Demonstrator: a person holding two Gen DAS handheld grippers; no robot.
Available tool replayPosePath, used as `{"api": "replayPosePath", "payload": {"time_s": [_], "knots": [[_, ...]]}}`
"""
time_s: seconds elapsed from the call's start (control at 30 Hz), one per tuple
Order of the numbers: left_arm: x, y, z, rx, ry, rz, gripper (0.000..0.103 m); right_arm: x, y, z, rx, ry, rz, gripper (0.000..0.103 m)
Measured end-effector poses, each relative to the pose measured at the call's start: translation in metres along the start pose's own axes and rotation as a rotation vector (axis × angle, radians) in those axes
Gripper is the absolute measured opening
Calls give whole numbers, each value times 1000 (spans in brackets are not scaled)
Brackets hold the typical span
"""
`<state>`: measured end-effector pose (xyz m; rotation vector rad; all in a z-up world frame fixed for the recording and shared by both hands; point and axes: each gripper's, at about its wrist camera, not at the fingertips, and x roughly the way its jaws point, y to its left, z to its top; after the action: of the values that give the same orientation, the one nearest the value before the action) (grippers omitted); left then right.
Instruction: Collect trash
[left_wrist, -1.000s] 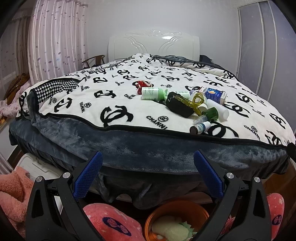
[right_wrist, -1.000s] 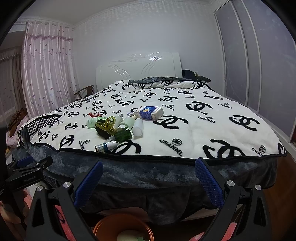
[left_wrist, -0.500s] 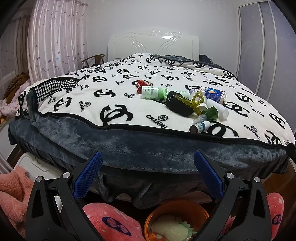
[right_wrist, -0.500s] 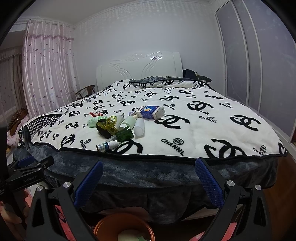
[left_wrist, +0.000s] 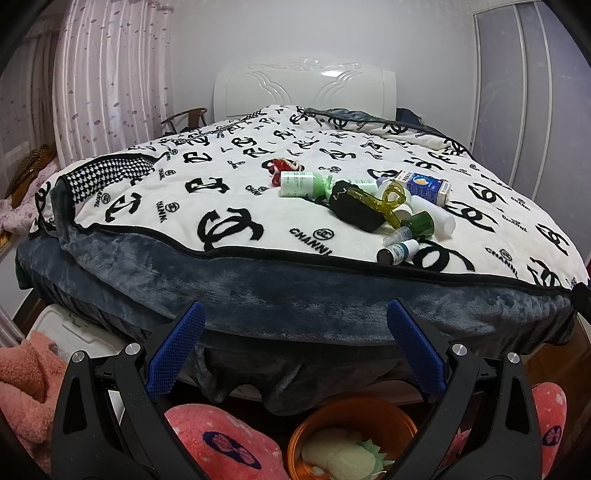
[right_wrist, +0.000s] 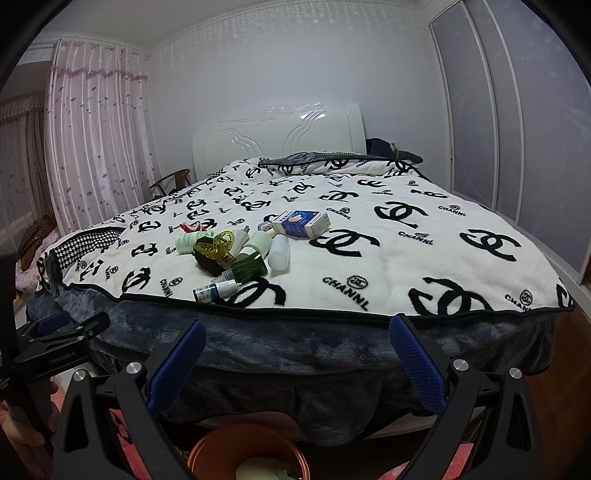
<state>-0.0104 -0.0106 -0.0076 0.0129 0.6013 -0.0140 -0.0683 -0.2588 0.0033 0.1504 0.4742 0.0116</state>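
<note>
Slightly nearer bed (right_wrist: 424, 258); both jaws spread, empty; orange bin (left_wrist: 354, 417) cut off below, contents perhaps tissue.

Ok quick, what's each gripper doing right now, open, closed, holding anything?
Left gripper: open, holding nothing, short of the bed.
Right gripper: open, holding nothing, also short of the bed.

Both views are dimly and evenly lit from overhead, with a cool cast; a glare patch is seen on the headboard (left_wrist: 325, 79) far ahead of the tongs. Edges are bowed and vignetted black; distant detail is rendered soft
</note>
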Motion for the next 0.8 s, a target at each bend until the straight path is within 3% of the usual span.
{"api": "replayPosePath", "payload": {"time_s": [0.3, 0.43, 0.67, 0.8], "knots": [[8, -4, -3, 10, 10, -30, 96, 2, 4, -4, -8, 13, 4, 98], [21, -11, 9, 57, -16, -195, 96, 8, 4, -7, -8, 27, 3, 98], [85, -60, 39, 325, 41, -333, 96, 22, -7, -9, 12, 52, -9, 98], [118, -77, 48, 348, 99, -383, 96, 26, -17, -11, 31, 66, -22, 98]]}}
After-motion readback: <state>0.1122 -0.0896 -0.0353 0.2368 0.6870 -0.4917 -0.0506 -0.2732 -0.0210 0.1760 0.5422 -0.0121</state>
